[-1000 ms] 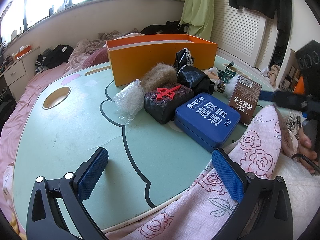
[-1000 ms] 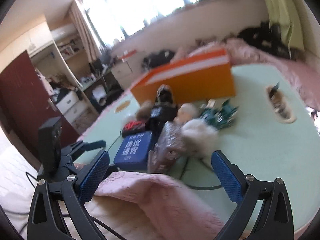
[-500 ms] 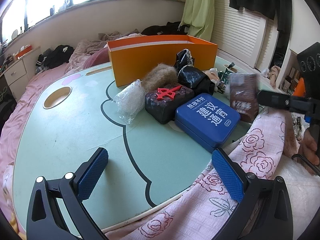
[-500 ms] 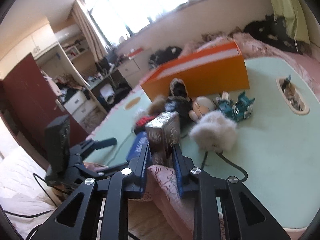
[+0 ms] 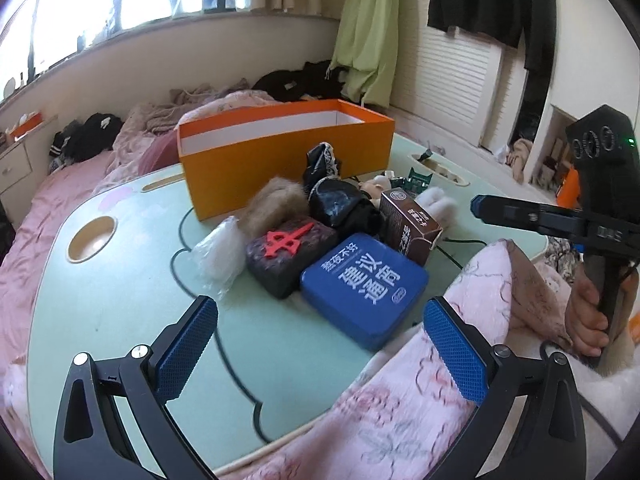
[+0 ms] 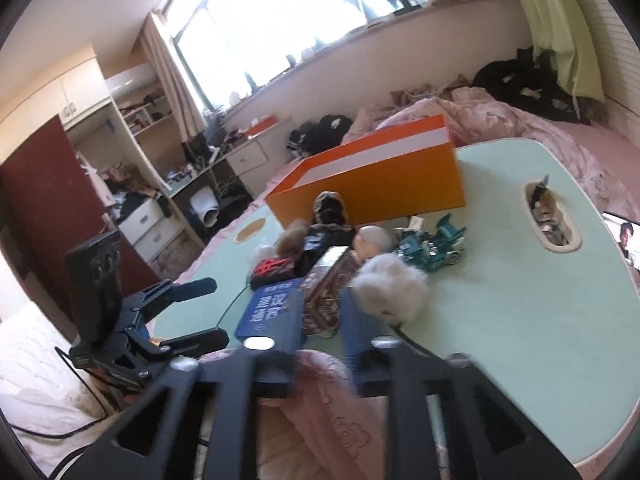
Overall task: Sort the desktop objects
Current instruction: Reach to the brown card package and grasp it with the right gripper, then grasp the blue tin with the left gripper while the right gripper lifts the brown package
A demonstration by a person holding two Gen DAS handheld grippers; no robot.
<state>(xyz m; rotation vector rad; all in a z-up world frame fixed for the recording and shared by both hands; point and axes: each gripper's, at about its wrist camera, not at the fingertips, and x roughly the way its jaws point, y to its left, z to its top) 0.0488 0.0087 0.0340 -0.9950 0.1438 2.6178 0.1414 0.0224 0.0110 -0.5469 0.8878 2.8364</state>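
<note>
A heap of small things lies on the pale green table [image 5: 120,300] in front of an open orange box [image 5: 288,160]. A blue tin [image 5: 364,284] is nearest me, beside a dark block with a red character [image 5: 288,252]. A brown carton [image 6: 326,292] stands upright on the table just ahead of my right gripper [image 6: 320,316]. Its jaws are opening, and the pads do not press the carton. My left gripper [image 5: 320,344] hangs open over the table's near edge with nothing between its fingers.
A clear plastic bag [image 5: 220,248], a brown fur ball [image 5: 276,200] and a black bag [image 5: 340,200] crowd the heap. A white fluffy toy [image 6: 392,288] and a teal toy car [image 6: 432,244] lie to its right. Pink floral cloth [image 5: 400,400] covers the near edge.
The right gripper shut on the brown carton, then its jaws parted again. The carton now stands upright nearer the black bag. The left gripper shifted slightly.
</note>
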